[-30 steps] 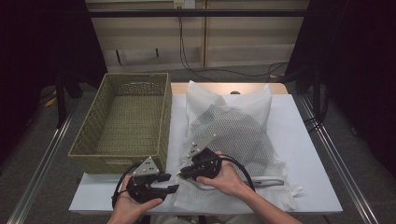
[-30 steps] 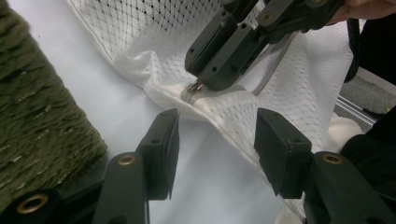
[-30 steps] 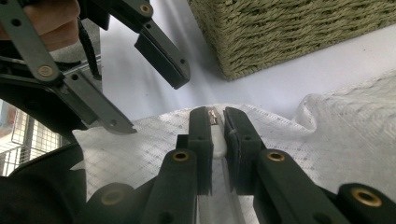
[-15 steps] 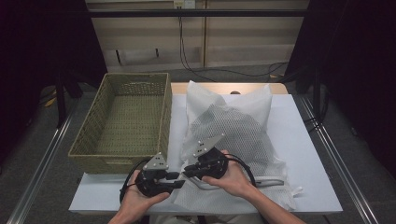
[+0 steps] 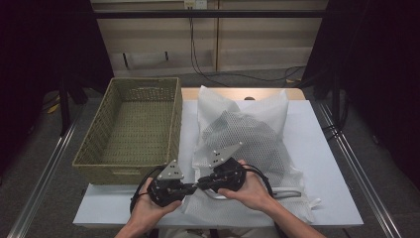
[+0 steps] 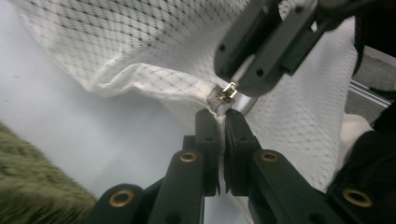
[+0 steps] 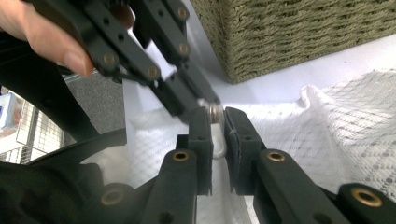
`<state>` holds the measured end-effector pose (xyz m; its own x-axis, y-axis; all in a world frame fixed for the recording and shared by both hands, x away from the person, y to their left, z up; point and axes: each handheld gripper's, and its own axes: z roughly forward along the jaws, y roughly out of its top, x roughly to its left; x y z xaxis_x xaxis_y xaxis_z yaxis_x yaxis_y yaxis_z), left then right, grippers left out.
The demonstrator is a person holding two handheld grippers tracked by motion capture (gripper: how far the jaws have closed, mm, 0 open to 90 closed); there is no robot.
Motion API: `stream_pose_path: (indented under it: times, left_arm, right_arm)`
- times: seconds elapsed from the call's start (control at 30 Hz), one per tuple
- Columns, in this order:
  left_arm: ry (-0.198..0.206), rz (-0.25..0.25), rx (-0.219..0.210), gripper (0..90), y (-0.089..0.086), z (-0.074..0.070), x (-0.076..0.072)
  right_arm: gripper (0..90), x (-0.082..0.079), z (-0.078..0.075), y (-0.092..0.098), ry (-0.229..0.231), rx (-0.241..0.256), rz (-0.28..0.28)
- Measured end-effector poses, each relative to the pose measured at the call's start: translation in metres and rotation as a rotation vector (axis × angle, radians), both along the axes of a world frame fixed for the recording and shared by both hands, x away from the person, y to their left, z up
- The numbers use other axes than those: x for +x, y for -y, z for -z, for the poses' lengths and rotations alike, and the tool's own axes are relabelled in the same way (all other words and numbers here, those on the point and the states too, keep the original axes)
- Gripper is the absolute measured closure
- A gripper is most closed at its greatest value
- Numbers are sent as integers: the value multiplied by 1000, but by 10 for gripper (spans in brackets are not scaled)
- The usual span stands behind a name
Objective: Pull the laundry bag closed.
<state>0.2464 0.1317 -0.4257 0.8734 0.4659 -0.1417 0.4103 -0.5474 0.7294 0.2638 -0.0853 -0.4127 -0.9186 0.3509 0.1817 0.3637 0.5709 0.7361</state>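
White mesh laundry bag [image 5: 247,144], one, has both grippers' jaws clenched on it: left gripper [image 6: 221,122] pinching its hem, right gripper [image 7: 215,120] its zipper pull [image 6: 227,93].

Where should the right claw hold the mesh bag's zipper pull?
Grip the flat tab of the zipper pull, coming from the bag's side opposite the left claw, which pinches the seam beside the slider. The right claw already closes on it there.

A white table [image 5: 327,163] carries a woven basket [image 5: 133,129] at left and a white mesh bag [image 5: 247,139] beside it.
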Motion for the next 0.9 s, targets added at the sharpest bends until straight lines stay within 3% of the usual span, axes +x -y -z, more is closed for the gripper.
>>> stream_pose_path:
  times: [0.13, 0.27, 0.43, 0.67, 0.73, 0.77, 0.9]
  left_arm:
    - [6, 5, 16, 866, 0, -1, -2]
    - [-16, 16, -13, 873, -4, -3, 1]
    - [-9, 22, -35, 876, -6, -7, 0]
    - [-5, 29, -36, 878, -4, -9, -1]
    - [-8, 30, -60, 879, -3, -9, 0]
    - [3, 25, -41, 879, -3, -9, -1]
    - [2, 26, -50, 880, -2, -8, -2]
  right_arm:
    - [815, 0, 3, -1, -9, -4, -10]
    - [816, 0, 3, -1, -11, -13, -22]
    - [817, -1, 1, 0, -5, -6, -37]
    - [818, -2, -3, 3, 26, -19, -47]
    - [818, -2, -3, 3, 31, -20, -51]
    - [818, -3, -3, 4, 38, -22, -46]
    - [818, -3, -3, 4, 43, -35, -53]
